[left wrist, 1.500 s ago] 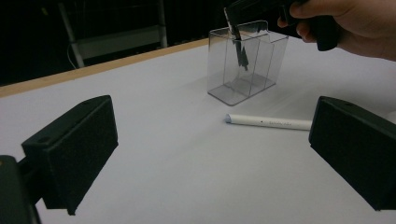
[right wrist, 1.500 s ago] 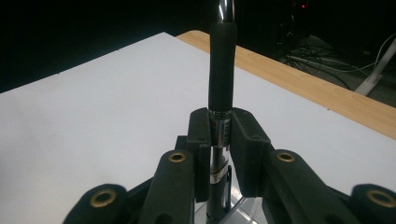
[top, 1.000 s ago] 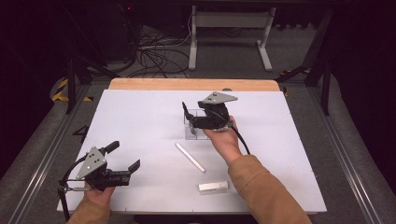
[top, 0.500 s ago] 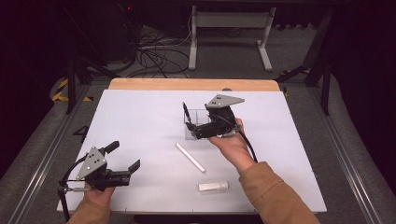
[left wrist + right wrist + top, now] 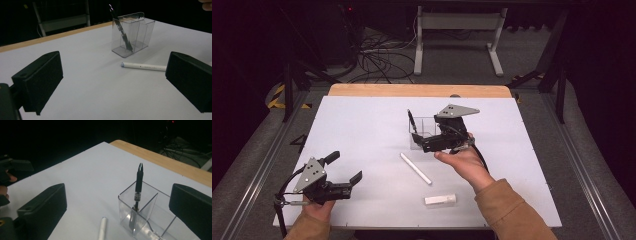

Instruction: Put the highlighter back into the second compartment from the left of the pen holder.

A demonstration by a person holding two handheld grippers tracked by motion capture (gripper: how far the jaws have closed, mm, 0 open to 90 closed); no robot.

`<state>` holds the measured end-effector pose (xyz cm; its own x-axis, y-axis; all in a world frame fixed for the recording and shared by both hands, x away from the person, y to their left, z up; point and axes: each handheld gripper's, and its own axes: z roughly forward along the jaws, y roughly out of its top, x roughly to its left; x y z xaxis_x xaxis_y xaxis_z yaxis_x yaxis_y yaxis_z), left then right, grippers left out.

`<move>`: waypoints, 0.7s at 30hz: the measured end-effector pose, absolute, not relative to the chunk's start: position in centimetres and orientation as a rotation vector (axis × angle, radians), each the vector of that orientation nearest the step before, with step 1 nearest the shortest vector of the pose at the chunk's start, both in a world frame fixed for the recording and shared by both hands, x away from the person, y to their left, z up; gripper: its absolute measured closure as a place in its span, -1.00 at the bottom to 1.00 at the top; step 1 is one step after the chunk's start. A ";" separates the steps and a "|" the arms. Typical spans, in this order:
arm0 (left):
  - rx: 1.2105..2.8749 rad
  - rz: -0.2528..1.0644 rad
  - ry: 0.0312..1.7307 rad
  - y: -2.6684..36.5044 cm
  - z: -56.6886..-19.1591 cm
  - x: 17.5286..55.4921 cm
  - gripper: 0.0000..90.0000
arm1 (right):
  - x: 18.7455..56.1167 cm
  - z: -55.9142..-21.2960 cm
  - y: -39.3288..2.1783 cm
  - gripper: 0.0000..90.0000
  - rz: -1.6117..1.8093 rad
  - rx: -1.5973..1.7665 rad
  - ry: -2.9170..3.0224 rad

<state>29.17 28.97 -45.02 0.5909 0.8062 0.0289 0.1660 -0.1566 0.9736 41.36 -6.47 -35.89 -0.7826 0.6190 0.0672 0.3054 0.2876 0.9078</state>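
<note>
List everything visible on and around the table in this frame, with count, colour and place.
holder: 1, clear, compartmented, table centre
pen: 1, black, standing tilted in the holder
marker: 1, white, lying near side of the holder
cap: 1, white, lying near the front edge
table: 1, white top, wooden far edge
cables: bundle, black, on floor behind the table
left gripper: 1, black, open, front left
right gripper: 1, black, open, by the holder

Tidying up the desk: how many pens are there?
2: a black pen stands in the clear holder; a white pen lies on the table before it.
</note>
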 end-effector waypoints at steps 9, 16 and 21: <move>1.667 0.698 0.818 29.0 -45.0 29.1 -0.96 | 40.2 -35.5 -6.7 -0.89 1.422 0.801 2.269; 1.701 0.731 0.783 28.3 -44.9 28.9 -0.96 | 39.8 -35.9 -6.2 -0.76 1.336 0.795 2.325; 1.692 0.721 0.791 28.6 -45.0 28.9 -0.96 | 39.4 -36.0 -5.4 -0.54 1.264 0.751 2.361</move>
